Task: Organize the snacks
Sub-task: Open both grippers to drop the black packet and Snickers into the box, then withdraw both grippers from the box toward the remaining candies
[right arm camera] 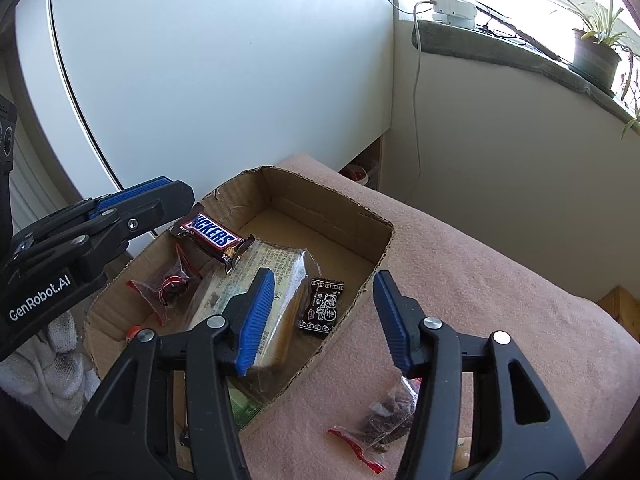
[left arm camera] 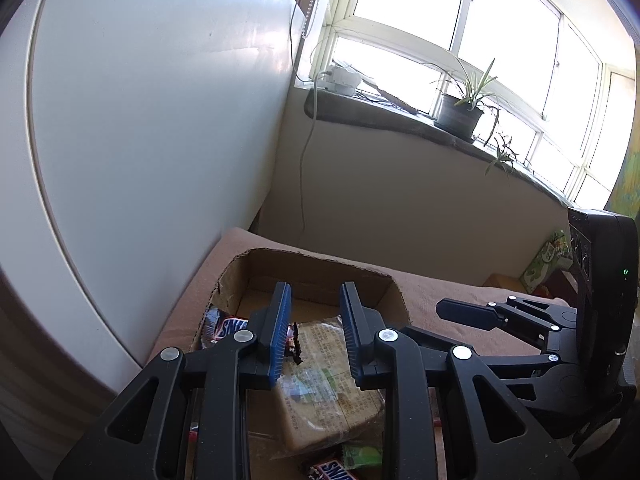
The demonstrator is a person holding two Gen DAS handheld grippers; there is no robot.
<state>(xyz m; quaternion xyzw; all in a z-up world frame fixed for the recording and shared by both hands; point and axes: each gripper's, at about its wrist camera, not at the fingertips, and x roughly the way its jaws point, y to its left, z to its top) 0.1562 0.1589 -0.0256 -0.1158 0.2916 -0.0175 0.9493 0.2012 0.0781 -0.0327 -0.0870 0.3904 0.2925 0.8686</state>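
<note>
The loose snack packet [right arm camera: 380, 424] lies on the pink blanket [right arm camera: 500, 300] outside the cardboard box [right arm camera: 360, 284], just under the right gripper [right arm camera: 324, 320], jaws wide and empty; the left gripper [left arm camera: 316, 332], also spread, hovers over the box.

Pink cloth surface with a snack box

The pink cloth-covered surface [right arm camera: 480, 280] carries 1 open cardboard box [right arm camera: 384, 240] holding snacks, and just beside the box, 1 clear snack packet with red ends [right arm camera: 380, 428] lies directly on the cloth.
</note>
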